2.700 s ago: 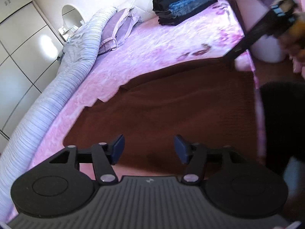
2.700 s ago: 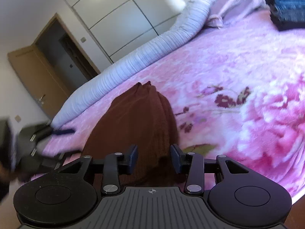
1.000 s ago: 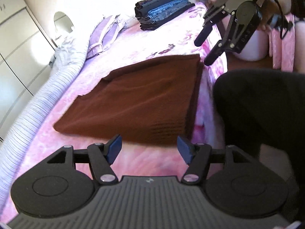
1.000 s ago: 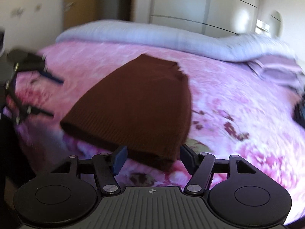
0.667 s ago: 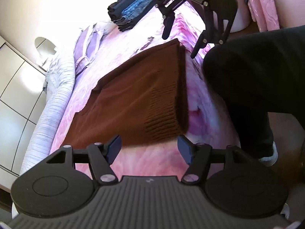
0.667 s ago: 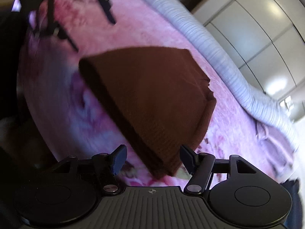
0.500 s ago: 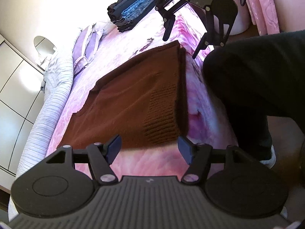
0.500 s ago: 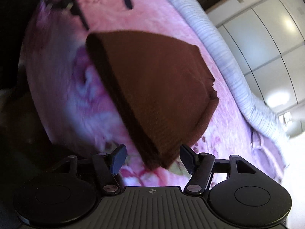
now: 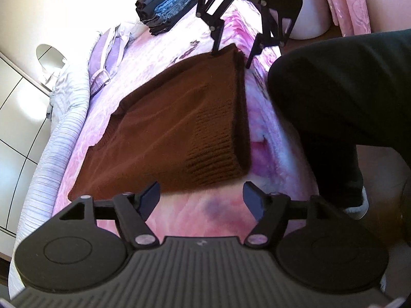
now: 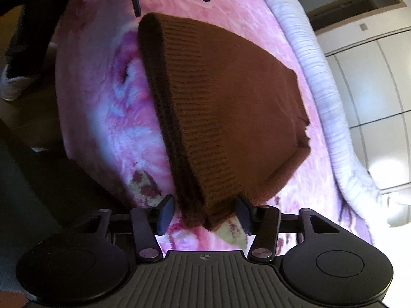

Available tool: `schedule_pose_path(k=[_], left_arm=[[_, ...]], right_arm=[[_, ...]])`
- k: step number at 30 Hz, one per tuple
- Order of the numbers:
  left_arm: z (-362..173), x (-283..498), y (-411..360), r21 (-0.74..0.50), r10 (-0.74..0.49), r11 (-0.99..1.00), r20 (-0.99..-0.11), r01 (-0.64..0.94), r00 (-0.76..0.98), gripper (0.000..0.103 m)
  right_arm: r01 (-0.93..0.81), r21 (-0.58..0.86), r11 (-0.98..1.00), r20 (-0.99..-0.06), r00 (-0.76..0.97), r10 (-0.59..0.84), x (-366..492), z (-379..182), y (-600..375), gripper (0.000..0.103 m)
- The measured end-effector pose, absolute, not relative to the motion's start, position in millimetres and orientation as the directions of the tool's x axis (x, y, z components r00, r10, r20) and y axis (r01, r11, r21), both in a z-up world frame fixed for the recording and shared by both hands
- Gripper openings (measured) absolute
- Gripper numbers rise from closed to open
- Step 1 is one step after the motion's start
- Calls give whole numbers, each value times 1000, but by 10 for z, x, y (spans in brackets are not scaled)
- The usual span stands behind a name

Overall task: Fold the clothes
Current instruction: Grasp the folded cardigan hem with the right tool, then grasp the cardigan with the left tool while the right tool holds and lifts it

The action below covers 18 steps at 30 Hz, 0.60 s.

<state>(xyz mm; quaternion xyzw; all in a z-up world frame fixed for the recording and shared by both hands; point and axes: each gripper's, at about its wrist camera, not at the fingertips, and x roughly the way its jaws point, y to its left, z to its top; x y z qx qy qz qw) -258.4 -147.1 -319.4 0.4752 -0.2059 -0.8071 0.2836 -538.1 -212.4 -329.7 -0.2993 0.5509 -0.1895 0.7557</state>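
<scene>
A brown knitted sweater (image 9: 174,125) lies folded flat on the pink flowered bed cover (image 9: 205,220), its ribbed hem along the bed's near edge. My left gripper (image 9: 201,199) is open, just short of one hem corner. My right gripper (image 10: 204,211) is open with the other hem corner (image 10: 208,205) between its fingers. The right gripper also shows in the left wrist view (image 9: 232,51) at the sweater's far corner. The left gripper shows at the top of the right wrist view (image 10: 170,0), open.
A stack of folded dark and blue clothes (image 9: 167,7) sits at the bed's far end by purple pillows (image 9: 108,61). A rolled striped duvet (image 9: 56,138) runs along the far side. The person's black-trousered leg (image 9: 339,102) stands beside the bed edge. White wardrobes (image 10: 380,82) line the wall.
Both grippers have swung down to the sweater's hem edge, one at each corner. The right gripper has closed in until the hem corner sits between its open fingers. The sweater lies as before.
</scene>
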Motion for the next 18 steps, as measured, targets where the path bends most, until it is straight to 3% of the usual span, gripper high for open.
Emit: schedule_pose_path(k=[1,2,3,9,18], left_arm=[[-3200,-2594,-1477,605,-652,-755,-650,252,-390,69],[-3206,-2605,-1483,608,-650,-756,-651,243,-393,71],[-3218,-2616,-1487,614,-650,-755,-650,231,-394,72],[-3297,-2707,-1538,675,-674,-721,-629,159,-387,77],[-3497,-2907,-1631,790,-709,-612,-559,-18,-431,78]], right_arm=[[-44,-652,757,-726,323,-607,-5388,-3279,-2138,37],[-33,-646,762,-727,328,-603,-5401,-3241,-2146,18],[-14,-648,761,-721,334,-608,-5413,-3204,-2152,15],[80,-578,812,-737,377,-561,-5431,-2908,-2264,12],[217,-548,807,-681,445,-582,-5527,-2477,-2372,11]])
